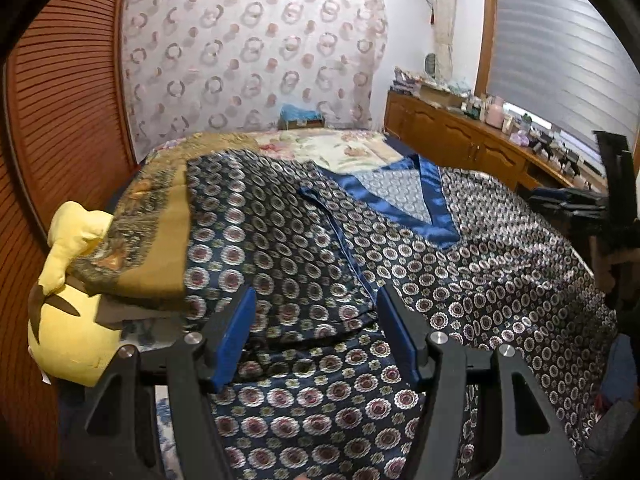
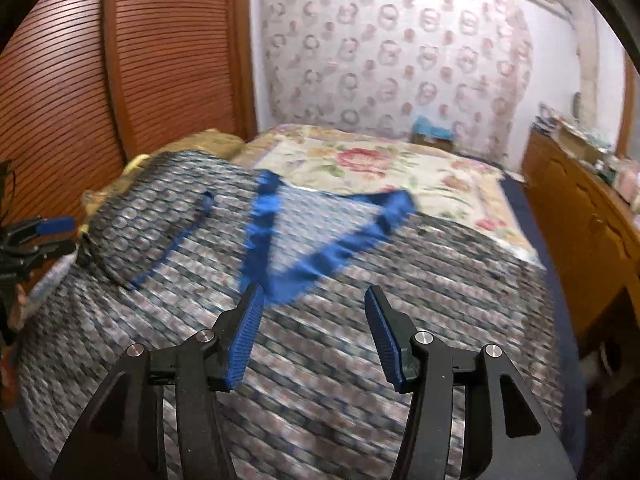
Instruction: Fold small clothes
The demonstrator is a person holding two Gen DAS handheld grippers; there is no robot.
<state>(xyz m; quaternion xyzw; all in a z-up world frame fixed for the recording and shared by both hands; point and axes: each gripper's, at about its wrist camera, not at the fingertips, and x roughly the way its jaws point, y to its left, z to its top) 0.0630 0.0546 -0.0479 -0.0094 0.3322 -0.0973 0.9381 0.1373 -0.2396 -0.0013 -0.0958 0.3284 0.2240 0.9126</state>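
Observation:
A dark navy garment (image 1: 460, 280) with a round medallion print and a shiny blue V-neck trim (image 1: 424, 204) lies spread on the bed. Its left part is folded over towards the middle. My left gripper (image 1: 316, 300) is open, just above the garment's near left part, holding nothing. In the right wrist view the same garment (image 2: 400, 320) is blurred, with its blue neck trim (image 2: 320, 256) in the middle. My right gripper (image 2: 312, 296) is open above the cloth, just below the trim's point. The right gripper also shows in the left wrist view (image 1: 580, 200) at the far right.
A yellow plush toy (image 1: 68, 312) and a mustard patterned cloth (image 1: 152, 232) lie at the bed's left edge. A floral bedspread (image 2: 380, 168) covers the far bed. A wooden louvred wardrobe (image 2: 120, 60) stands left; a cluttered wooden dresser (image 1: 480, 140) runs along the right.

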